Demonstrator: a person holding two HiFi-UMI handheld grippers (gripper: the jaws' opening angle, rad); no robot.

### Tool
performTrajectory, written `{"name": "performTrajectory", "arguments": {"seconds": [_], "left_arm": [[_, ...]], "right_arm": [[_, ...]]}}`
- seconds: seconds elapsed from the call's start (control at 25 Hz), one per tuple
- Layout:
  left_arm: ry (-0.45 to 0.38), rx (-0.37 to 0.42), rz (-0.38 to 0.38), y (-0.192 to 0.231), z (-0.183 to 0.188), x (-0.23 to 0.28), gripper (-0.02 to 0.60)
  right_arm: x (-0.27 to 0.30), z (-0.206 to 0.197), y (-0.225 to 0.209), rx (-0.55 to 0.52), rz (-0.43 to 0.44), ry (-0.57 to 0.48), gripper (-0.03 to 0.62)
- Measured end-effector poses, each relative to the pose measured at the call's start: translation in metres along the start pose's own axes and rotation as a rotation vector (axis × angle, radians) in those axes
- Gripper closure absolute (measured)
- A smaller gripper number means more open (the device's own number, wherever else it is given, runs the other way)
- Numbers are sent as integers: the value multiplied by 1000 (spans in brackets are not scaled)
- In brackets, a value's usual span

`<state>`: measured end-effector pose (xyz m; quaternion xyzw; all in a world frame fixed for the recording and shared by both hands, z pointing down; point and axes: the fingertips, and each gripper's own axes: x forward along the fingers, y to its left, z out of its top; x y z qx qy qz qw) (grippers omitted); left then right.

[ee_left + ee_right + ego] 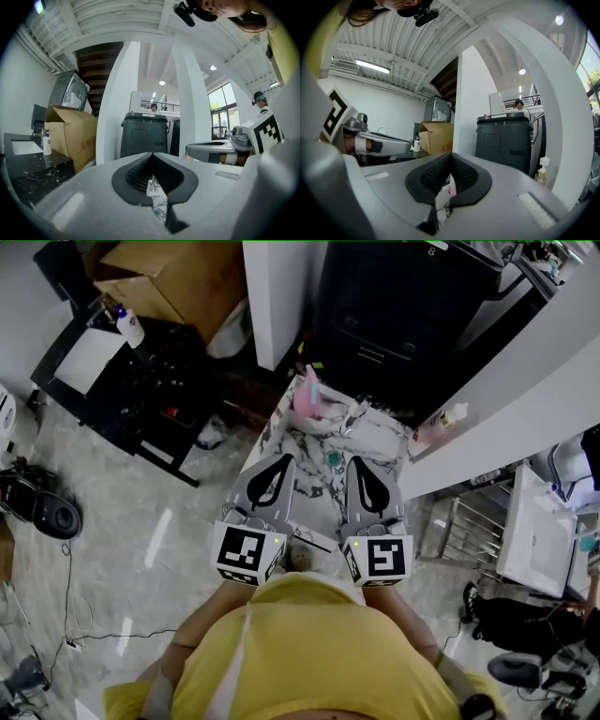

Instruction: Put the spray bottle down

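A pink spray bottle [307, 395] stands at the far left of a small marble-patterned table [317, 442]; the right gripper view shows it as a pink sliver [452, 190] through the slit under the jaws. I hold both grippers side by side, level, over the table's near end, short of the bottle. My left gripper [283, 459] [152, 157] has its jaws together with nothing between them. My right gripper [362, 461] [451, 155] is also shut and empty.
A crumpled white thing [361, 413] and a small teal item [333, 458] lie on the table. A dark bin [403, 306] stands behind it, a white pillar [277, 296] at its left. A pump bottle [441, 418] sits on the white ledge at right. Cardboard box [178, 277] and black bench [122, 381] are far left.
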<state>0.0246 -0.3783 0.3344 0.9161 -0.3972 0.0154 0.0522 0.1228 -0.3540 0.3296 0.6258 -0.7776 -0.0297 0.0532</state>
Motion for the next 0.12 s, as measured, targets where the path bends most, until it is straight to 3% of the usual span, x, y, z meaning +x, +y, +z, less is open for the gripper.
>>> {"name": "performTrajectory", "arguments": {"seconds": [0.12], "left_arm": [[7, -4, -7, -4, -4, -1, 581]], "right_arm": [[-3, -4, -2, -5, -5, 12, 594]]}}
